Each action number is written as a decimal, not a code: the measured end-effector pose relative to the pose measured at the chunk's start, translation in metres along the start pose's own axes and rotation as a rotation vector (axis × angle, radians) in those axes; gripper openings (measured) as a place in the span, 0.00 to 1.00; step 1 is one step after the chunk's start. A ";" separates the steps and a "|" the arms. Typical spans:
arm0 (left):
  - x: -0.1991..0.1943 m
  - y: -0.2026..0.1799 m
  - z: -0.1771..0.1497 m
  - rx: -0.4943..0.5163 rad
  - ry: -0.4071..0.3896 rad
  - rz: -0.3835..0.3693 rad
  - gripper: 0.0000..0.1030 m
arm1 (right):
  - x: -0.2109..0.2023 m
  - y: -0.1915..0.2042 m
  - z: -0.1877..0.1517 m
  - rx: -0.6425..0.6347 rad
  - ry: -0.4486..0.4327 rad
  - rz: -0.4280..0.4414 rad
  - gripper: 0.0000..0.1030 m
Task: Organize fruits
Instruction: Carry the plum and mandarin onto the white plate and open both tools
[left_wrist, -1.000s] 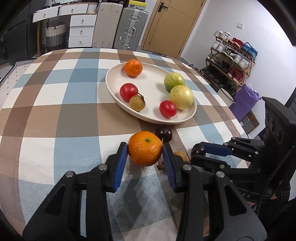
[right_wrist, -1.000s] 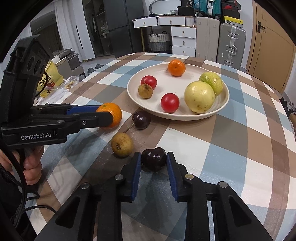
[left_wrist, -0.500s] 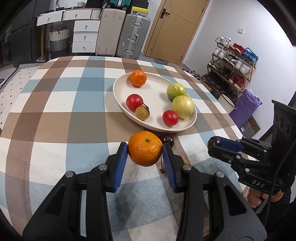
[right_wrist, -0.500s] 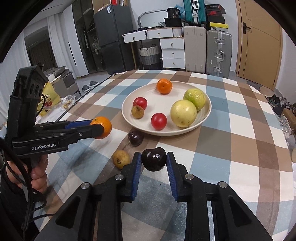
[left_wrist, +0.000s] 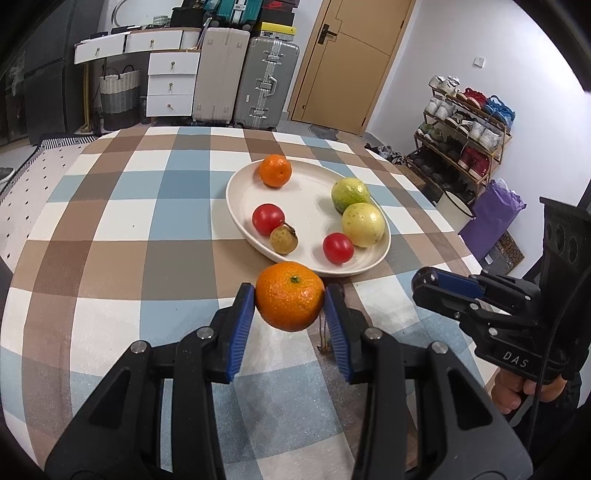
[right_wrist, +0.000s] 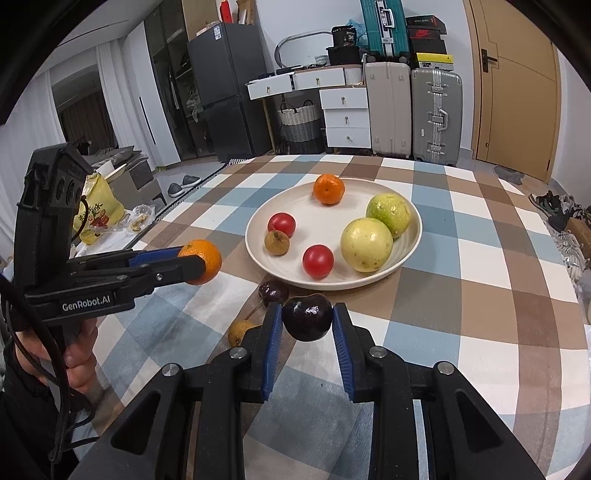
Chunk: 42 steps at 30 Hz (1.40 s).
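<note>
My left gripper (left_wrist: 290, 312) is shut on an orange mandarin (left_wrist: 290, 295) and holds it above the checked tablecloth, short of the white plate (left_wrist: 240, 214). My right gripper (right_wrist: 306, 325) is shut on a dark purple fruit (right_wrist: 307, 316), lifted near the plate's (right_wrist: 413, 243) front rim. The plate holds a mandarin (right_wrist: 328, 189), two red tomatoes (right_wrist: 281, 223) (right_wrist: 317, 260), a brown longan (right_wrist: 277, 242), a green fruit (right_wrist: 388, 209) and a yellow fruit (right_wrist: 366, 239). A second dark fruit (right_wrist: 273, 291) and a brown longan (right_wrist: 240, 330) lie on the cloth by the rim.
The round table has a blue, brown and white checked cloth (left_wrist: 110, 236). Beyond it stand suitcases (left_wrist: 267, 81), white drawers (left_wrist: 170, 85), a wicker basket (left_wrist: 120, 96), a door and a shoe rack (left_wrist: 465, 125). A yellow bag (right_wrist: 98, 210) lies off the table's left side.
Both grippers have risen off the table with their fruits held. The plate now sits lower and farther off in both views.
</note>
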<state>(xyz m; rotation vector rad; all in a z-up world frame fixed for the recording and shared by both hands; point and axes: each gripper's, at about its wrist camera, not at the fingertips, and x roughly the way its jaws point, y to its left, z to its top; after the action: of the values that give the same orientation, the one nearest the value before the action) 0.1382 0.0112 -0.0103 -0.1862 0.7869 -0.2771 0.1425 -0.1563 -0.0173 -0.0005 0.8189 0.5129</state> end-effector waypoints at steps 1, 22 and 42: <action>0.001 -0.001 0.001 0.003 -0.001 0.003 0.35 | 0.000 -0.001 0.001 0.003 -0.004 0.002 0.27; 0.027 -0.017 0.053 0.057 -0.043 0.031 0.35 | 0.008 -0.023 0.042 0.022 -0.075 0.008 0.27; 0.079 -0.018 0.087 0.089 -0.005 0.051 0.35 | 0.038 -0.039 0.074 0.030 -0.074 0.034 0.27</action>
<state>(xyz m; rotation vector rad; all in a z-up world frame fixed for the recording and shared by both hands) 0.2509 -0.0255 0.0016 -0.0830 0.7713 -0.2625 0.2328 -0.1596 -0.0008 0.0597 0.7552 0.5300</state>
